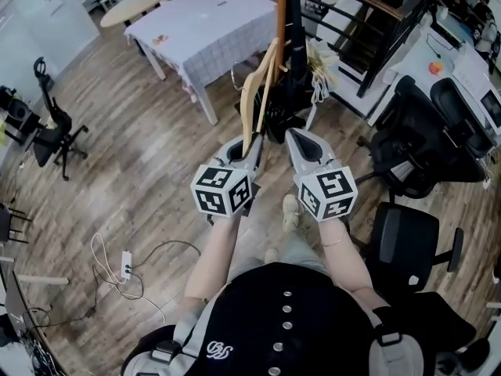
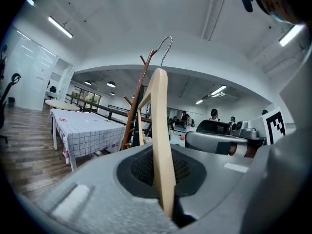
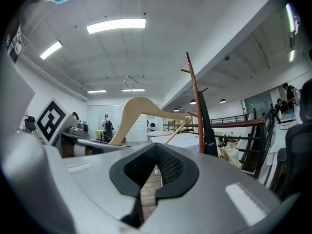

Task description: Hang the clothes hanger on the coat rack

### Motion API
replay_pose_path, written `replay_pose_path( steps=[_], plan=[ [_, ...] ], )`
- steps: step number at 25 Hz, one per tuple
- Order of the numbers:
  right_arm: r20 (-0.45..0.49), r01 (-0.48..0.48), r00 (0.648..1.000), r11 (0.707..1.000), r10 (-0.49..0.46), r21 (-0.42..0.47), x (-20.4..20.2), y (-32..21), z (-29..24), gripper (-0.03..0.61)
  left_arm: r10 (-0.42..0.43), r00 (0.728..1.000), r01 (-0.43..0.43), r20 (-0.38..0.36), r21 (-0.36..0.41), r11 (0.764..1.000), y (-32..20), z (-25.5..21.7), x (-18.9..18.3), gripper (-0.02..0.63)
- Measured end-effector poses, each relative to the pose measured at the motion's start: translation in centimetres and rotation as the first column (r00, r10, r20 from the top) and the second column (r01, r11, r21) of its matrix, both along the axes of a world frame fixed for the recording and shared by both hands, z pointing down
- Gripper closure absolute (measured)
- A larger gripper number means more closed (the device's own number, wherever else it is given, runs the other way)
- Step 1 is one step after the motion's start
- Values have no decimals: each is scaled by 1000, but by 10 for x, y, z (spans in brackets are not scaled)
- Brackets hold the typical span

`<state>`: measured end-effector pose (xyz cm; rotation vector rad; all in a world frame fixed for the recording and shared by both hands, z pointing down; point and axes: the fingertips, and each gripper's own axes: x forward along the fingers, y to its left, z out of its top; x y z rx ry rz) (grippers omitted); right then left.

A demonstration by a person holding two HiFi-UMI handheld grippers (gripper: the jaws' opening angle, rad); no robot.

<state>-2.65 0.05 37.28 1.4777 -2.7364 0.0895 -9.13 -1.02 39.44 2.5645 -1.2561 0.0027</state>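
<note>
One pale wooden clothes hanger with a wire hook [image 2: 161, 126] stands upright at centre frame, its lower arm clamped between the fingers of my left gripper [image 1: 250, 149]. The hook is over no peg yet of the tall brown wooden coat rack [image 1: 280, 6], just above in the head view. My right gripper [image 1: 297, 138] sits beside it, fingers narrowly apart around nothing. I judge the grasp done; hanging remains.
</note>
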Motion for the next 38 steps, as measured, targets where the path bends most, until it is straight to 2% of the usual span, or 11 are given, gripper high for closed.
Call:
replay_pose_path(
  steps=[8, 26, 38],
  plan=[
    [-2, 35, 999, 999, -35, 16, -3, -64, -3, 577, -45, 999, 45, 3, -10, 999, -61, 6, -4, 612],
    [22, 104, 994, 995, -104, 3, 20, -233, -7, 577, -128, 991, 129, 26, -46, 991, -214, 14, 16, 612],
    [5, 174, 985, 985, -174, 2, 37, -300, -4, 577, -182, 983, 183, 31, -37, 982, -279, 16, 34, 612]
  ],
)
